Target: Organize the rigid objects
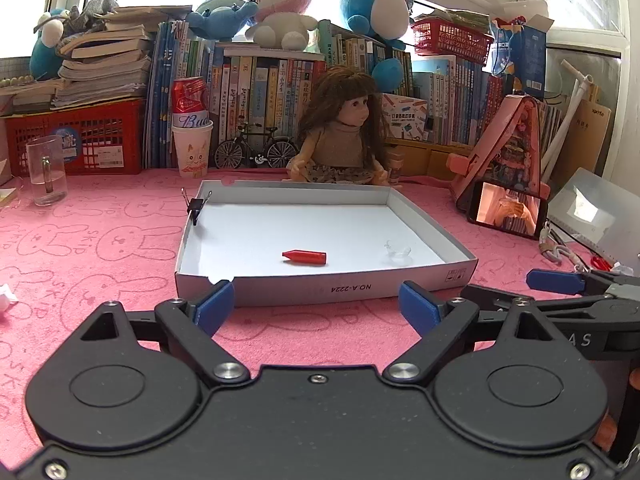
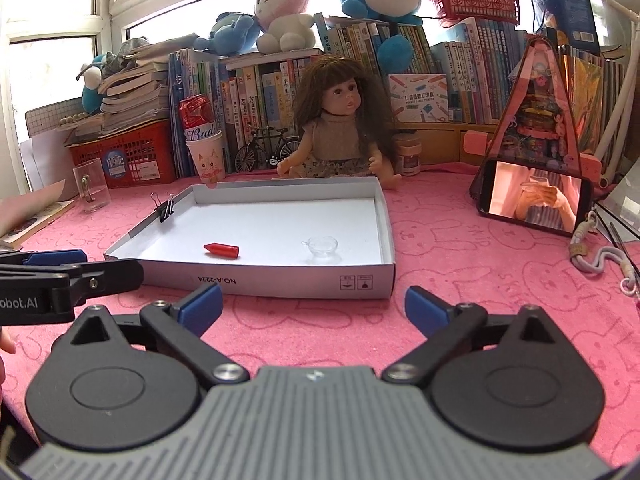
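Glass mug far left on the pink cloth, in front of a red crate. Next, a paper cup with a red can stacked in it, then a toy bike by the books.

Black clip clamped on the left wall of the white tray, handles up. Inside the tray: red crayon lying flat near the front middle, tip pointing left; clear dish to its right, near the front right corner, apart from the crayon.

Doll sits just behind the tray's back wall. Right of the tray, a phone leans on a pink stand, screen lit.

Left gripper low in front of the tray, blue fingers spread wide, holding nothing, pointed at the front wall. Right gripper likewise wide apart and empty, just before the tray front, nearer its right half. Each gripper shows at the edge of the other's view, side by side, not touching.
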Demonstrator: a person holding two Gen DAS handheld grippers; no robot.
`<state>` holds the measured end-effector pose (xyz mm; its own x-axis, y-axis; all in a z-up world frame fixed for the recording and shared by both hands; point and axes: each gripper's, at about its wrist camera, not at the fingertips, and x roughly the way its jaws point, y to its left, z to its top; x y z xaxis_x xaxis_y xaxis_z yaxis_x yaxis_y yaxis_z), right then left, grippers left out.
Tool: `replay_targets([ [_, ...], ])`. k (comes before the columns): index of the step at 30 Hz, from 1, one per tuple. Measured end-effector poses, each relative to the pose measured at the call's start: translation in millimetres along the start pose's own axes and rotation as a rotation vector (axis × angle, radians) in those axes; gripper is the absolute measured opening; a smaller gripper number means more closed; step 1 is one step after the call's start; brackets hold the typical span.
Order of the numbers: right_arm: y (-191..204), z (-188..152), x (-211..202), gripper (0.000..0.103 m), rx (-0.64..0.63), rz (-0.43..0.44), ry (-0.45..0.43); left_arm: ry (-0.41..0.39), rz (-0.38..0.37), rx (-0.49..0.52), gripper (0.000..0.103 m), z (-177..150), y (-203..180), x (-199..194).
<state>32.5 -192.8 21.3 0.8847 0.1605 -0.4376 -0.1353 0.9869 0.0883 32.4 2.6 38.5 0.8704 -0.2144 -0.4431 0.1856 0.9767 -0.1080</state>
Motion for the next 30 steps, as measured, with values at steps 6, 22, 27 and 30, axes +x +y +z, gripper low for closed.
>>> replay_targets([
  [6, 1.9, -9.3, -8.2, 0.103, -0.006, -0.001, -0.014, -0.005, -0.001, 0.004, 0.093, -11.3, 2.0, -8.2],
  [22, -2.6, -39.2, -31.8, 0.103, 0.009, -0.095, -0.054, -0.007, 0.045, 0.025, 0.095, -37.3, 2.3, -20.7],
  [27, -4.3, -48.5, -36.8, 0.103, 0.018, -0.109, -0.047, 0.006, 0.048, 0.03, 0.095, -44.3, 3.8, -22.1],
  [30, -2.6, -52.0, -38.6, 0.103, 0.008, -0.104, -0.044, 0.008, 0.047, 0.032, 0.094, -46.0, 4.7, -22.9],
])
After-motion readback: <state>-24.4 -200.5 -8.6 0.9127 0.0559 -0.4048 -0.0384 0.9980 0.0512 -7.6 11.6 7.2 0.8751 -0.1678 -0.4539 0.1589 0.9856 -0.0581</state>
